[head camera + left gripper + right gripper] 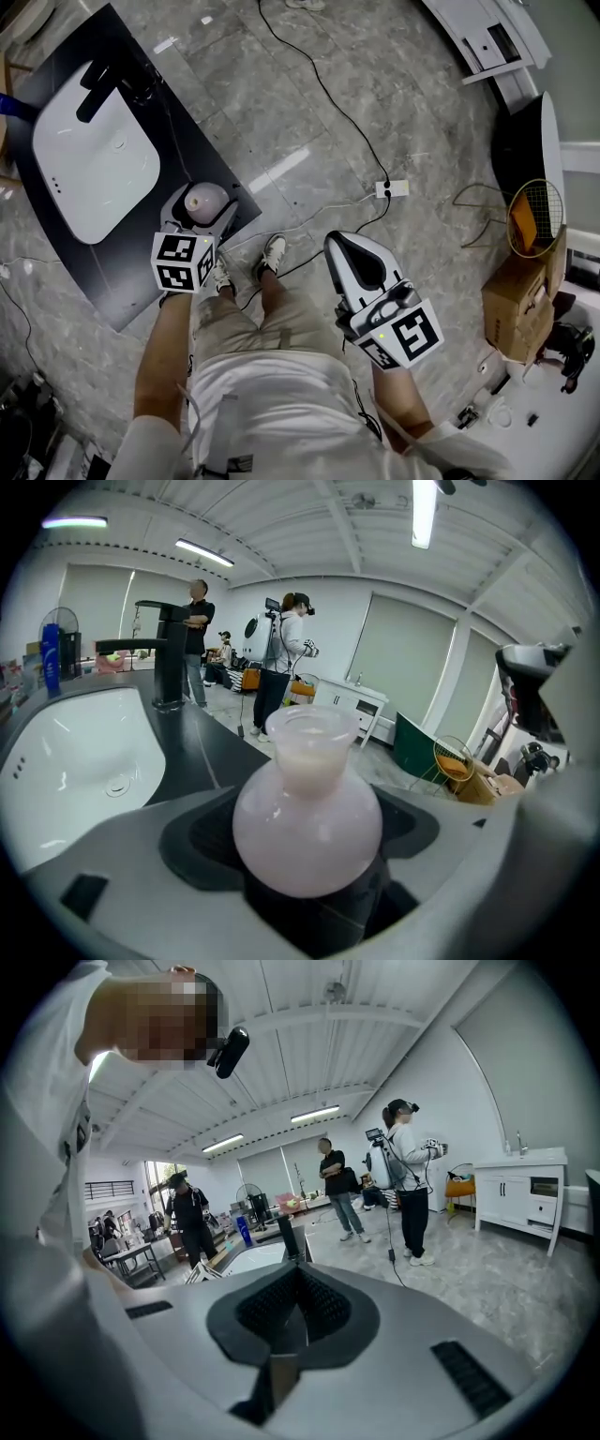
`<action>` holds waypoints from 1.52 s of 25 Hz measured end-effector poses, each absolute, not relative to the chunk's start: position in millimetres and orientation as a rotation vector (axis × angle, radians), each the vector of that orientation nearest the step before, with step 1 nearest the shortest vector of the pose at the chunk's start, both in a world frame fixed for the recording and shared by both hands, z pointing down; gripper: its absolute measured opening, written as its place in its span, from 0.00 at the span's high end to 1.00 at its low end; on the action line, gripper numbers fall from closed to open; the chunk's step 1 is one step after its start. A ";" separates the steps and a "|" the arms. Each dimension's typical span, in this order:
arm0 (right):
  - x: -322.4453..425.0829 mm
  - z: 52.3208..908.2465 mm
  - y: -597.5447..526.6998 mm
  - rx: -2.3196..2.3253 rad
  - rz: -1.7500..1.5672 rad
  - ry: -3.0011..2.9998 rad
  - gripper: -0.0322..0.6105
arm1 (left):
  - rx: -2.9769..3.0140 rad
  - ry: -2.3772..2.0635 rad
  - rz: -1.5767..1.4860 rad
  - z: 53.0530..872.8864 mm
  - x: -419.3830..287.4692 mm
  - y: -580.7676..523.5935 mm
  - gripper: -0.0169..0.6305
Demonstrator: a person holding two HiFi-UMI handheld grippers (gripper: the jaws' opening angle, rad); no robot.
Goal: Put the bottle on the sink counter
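Clasping pink bottle, left gripper, perhaps over counter, right gripper closed

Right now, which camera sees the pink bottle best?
The left gripper view: the pink bottle fills the middle, close up, between the jaws. The head view shows it small, from above, partly behind the gripper. The right gripper view doesn't show it.

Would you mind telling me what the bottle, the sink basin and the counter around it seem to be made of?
The bottle looks like frosted, milky pink glass, or possibly plastic: it is translucent with soft highlights. The sink basin looks like glazed white ceramic, judging by its glossy reflections. The counter looks like matte black stone or laminate; I cannot tell which.
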State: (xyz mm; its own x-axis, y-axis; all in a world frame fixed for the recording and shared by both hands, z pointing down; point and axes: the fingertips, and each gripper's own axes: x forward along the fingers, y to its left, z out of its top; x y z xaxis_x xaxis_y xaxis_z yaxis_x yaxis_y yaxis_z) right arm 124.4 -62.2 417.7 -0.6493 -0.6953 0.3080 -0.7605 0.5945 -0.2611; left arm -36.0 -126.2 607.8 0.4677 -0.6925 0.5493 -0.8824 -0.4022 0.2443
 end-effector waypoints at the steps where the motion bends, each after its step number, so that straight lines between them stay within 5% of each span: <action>1: 124.0 417.3 -62.0 1.222 0.556 -2.647 0.93 | 2.217 -1.308 0.521 608.9 -35.1 -126.9 0.35; 38: 136.1 410.6 -51.2 1.298 0.566 -2.646 0.93 | 2.279 -1.257 0.808 626.1 -13.1 -127.1 0.35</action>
